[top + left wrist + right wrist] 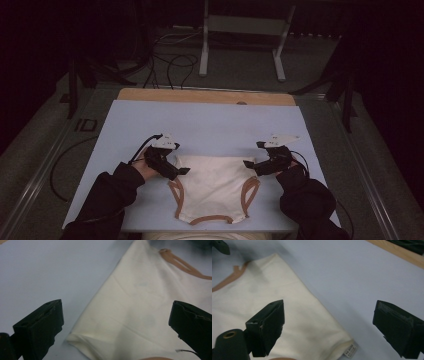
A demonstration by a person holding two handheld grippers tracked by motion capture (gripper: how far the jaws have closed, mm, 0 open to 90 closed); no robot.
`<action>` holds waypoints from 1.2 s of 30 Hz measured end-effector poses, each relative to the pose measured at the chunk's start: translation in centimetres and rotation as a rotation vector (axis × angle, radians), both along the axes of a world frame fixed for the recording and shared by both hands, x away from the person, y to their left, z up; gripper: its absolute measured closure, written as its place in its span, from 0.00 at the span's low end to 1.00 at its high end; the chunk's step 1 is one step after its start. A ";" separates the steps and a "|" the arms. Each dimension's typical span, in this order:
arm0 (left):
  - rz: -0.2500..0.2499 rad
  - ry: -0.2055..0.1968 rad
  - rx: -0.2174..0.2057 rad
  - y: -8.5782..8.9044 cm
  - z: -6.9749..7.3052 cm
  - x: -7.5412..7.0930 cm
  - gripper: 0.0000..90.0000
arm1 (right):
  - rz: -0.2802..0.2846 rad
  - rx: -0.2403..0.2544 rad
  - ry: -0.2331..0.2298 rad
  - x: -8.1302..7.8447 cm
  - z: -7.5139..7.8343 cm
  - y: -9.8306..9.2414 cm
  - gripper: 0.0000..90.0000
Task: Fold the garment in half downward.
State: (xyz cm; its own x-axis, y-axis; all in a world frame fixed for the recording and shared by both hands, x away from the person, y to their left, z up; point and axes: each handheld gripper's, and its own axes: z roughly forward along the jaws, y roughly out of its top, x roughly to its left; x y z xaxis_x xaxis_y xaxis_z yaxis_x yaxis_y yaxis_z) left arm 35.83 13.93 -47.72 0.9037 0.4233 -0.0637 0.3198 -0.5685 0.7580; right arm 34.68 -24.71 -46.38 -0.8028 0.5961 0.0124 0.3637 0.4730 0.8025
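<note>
A cream sleeveless cloth top with tan trim (pixel 210 187) lies flat on the pale-blue table mat (pixel 210 125); the left gripper (pixel 181 171) and right gripper (pixel 248 164), jaws spread wide, flank its far corners, apparently ungrasped, any folding seemingly ahead.

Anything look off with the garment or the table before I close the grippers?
Nothing stands out. The cream garment with tan trim lies flat on the blue table, no tears or spills. Its tag sticks out at one corner. Left gripper and right gripper are open at its far corners.
</note>
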 end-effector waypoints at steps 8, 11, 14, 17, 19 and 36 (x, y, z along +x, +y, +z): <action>0.033 0.008 -0.003 0.1 -0.9 1.1 0.00 | -0.059 -0.007 0.068 1.1 -1.6 -0.5 0.11; 0.040 0.052 -0.021 0.0 -1.3 1.3 0.00 | -0.069 -0.022 0.083 1.1 -2.1 -0.3 0.11; 0.051 0.090 0.017 -0.1 -1.8 1.4 0.00 | -0.068 -0.030 0.116 1.3 -2.9 -0.2 0.11; 0.057 0.077 0.077 -0.4 -2.4 1.3 0.00 | -0.064 -0.045 0.149 1.6 -3.8 0.0 0.11; 0.087 0.077 0.090 -0.5 -2.7 1.4 0.07 | -0.059 -0.058 0.169 1.8 -4.4 0.1 0.11; 0.102 0.088 0.130 0.9 -3.9 2.1 0.60 | -0.061 -0.121 0.171 1.9 -5.4 0.5 0.49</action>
